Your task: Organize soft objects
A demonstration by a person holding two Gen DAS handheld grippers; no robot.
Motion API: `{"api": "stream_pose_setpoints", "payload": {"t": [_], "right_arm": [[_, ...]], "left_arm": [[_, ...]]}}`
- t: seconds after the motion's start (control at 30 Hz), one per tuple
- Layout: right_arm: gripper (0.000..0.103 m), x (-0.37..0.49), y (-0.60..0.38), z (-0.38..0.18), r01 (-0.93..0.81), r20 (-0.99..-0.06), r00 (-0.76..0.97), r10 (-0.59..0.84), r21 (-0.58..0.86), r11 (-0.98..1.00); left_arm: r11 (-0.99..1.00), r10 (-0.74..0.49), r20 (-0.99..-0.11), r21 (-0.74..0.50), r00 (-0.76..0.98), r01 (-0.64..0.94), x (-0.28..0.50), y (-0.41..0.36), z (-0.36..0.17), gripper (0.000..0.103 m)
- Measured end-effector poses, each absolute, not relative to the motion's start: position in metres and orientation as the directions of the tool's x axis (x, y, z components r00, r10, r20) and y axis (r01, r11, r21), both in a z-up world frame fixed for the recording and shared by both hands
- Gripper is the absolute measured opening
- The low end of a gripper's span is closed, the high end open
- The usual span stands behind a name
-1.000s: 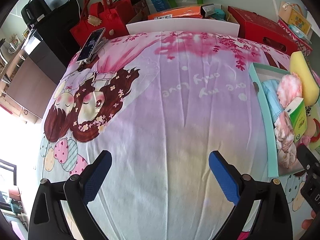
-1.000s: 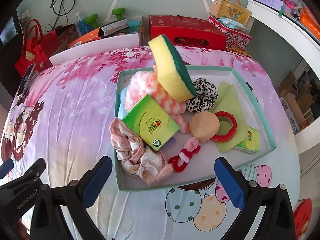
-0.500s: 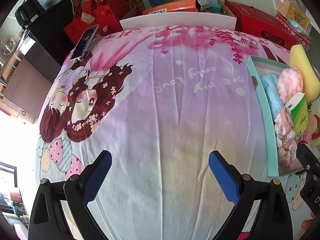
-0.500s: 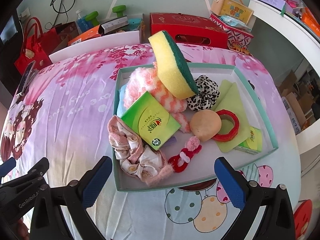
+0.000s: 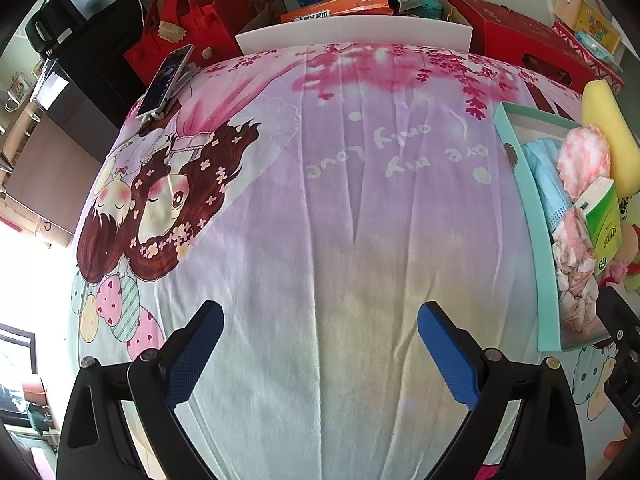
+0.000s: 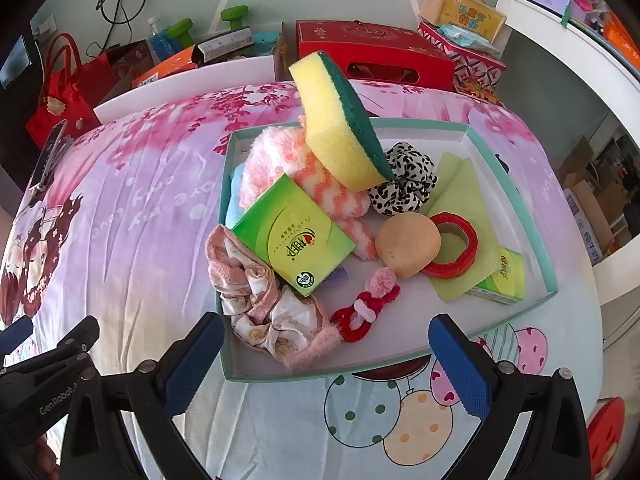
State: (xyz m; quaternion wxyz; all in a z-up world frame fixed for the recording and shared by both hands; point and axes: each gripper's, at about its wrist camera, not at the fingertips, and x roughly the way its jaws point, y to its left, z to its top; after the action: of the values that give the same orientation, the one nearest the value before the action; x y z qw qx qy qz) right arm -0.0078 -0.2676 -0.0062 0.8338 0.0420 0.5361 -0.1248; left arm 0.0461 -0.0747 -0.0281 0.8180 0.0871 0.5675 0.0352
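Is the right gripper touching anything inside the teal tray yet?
Apart. The right wrist view shows the right gripper open and empty at the teal tray's near rim, both fingers clear of the floral cloth and everything else inside.

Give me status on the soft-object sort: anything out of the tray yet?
Nothing looks done: the bedsheet beside the tray holds no sorted items. Nothing in hand: left gripper and right gripper are open and empty. Left: sponge, scrunchies, tissue pack all piled in the tray.
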Motion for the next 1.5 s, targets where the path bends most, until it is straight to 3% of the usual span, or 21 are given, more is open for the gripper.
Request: {"api": "stream_pose_setpoints", "payload": {"t": [1.5], "right_arm": [[0.103, -0.0067, -0.2673, -0.0092, 0.253, -0.909, 0.38, -0.17, -0.075, 0.965]], "left_arm": [[0.989, 0.13, -0.936, 0.147, 0.327, 0.029, 0.0475, -0.0721, -0.0327, 0.098]]}}
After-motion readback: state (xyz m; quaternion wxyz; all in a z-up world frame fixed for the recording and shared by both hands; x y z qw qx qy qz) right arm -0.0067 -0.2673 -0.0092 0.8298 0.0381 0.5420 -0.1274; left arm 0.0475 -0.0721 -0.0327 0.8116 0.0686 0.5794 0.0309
